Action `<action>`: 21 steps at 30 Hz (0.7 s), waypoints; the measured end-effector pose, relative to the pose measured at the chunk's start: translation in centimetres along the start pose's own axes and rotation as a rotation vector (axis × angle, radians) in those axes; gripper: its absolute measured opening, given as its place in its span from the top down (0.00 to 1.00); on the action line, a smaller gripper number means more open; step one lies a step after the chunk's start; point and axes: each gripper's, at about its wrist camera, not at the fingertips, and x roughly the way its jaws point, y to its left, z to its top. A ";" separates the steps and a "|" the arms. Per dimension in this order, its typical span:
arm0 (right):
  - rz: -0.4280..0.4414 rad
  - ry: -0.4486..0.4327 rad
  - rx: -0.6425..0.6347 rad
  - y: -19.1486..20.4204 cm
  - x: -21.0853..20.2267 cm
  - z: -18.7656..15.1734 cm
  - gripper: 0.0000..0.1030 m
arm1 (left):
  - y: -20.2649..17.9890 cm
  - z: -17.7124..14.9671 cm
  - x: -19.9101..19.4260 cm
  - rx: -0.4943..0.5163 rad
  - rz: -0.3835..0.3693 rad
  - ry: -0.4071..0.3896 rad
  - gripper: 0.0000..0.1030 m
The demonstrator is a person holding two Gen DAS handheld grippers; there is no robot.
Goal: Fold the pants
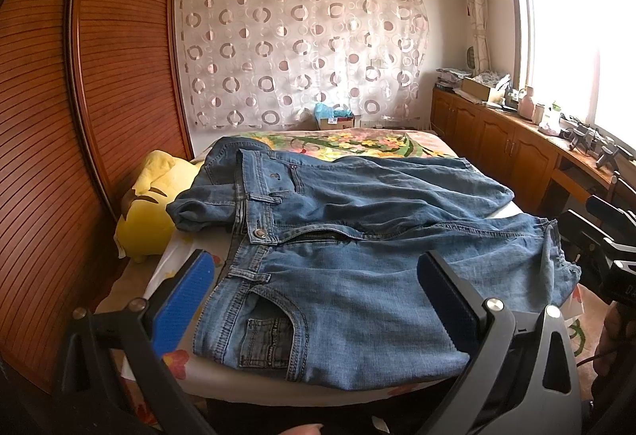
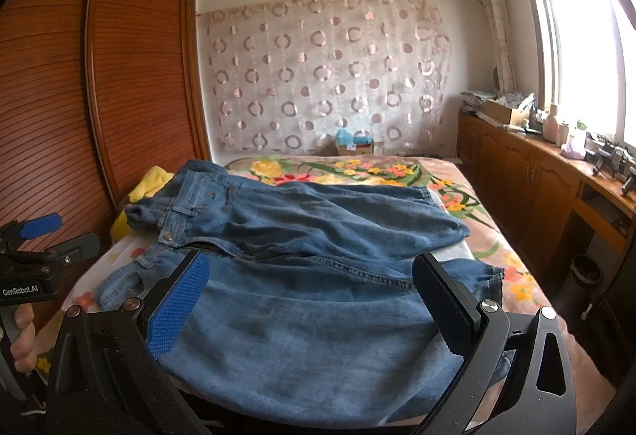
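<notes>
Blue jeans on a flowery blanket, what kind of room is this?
Most likely a bedroom at home: the blue denim jeans lie on a bed with a floral blanket, beside a tall brown slatted wooden wardrobe.

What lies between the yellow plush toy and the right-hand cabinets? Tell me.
The jeans, spread across the flowered bed, fill that stretch between plush toy and cabinets; the left wrist view shows it.

Faded blue denim pants [image 1: 357, 236] with tan stitching; bed blanket [image 2: 357, 172] in yellow, red and green florals; yellow plush toy [image 1: 147, 220]; sheer curtain [image 1: 302, 49] patterned with pink circles.
</notes>
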 end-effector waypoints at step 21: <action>-0.006 -0.001 -0.003 0.0 -0.4 0.1 0.00 | 0.4 0.3 0.0 -0.002 0.001 -0.008 0.00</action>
